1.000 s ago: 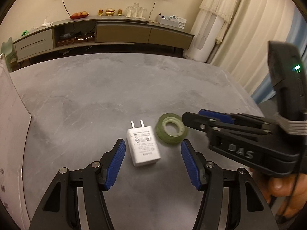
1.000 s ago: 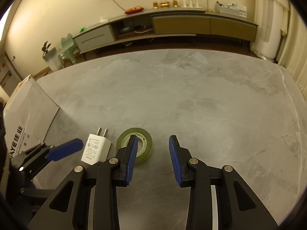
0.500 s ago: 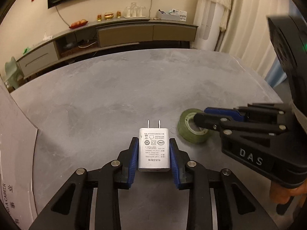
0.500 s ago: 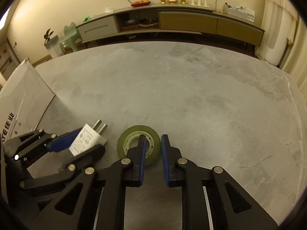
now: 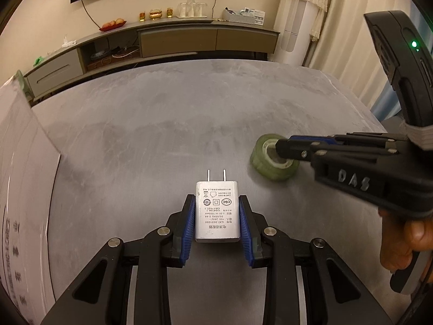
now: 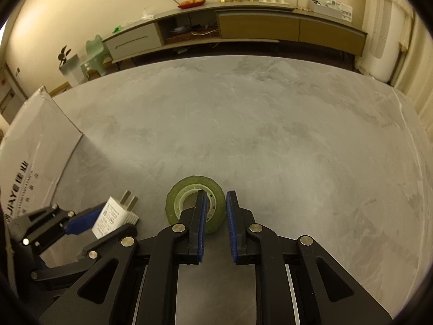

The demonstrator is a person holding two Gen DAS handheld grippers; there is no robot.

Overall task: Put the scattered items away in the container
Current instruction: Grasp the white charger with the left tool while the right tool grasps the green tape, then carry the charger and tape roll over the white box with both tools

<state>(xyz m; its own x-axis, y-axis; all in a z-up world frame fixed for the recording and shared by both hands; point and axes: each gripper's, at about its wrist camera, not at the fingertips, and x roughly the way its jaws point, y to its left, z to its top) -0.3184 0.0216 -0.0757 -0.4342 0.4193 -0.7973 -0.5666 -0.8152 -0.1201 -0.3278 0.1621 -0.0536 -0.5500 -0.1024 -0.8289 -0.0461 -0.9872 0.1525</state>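
i keep the left gripper (image 5: 217, 218) clenched on the charger (image 5: 217, 211) flanks, the right gripper (image 6: 215, 216) pinching the tape roll (image 6: 195, 203) wall — both ready for the box (image 6: 29, 159).

The left gripper (image 5: 217, 218) sits low and level, pointing forward, with both blue pads (image 5: 188, 226) pressed flat on the sides of the charger (image 5: 217, 212), so it's clamped on tight. The right gripper (image 6: 215, 214) comes in from the right at about the same height, its jaws pinched nearly together around one wall of the tape (image 6: 195, 203): one finger is down in the core, the other is on the outside. In the left view you can see the hand (image 5: 403, 239) wrapped round the right gripper's handle.
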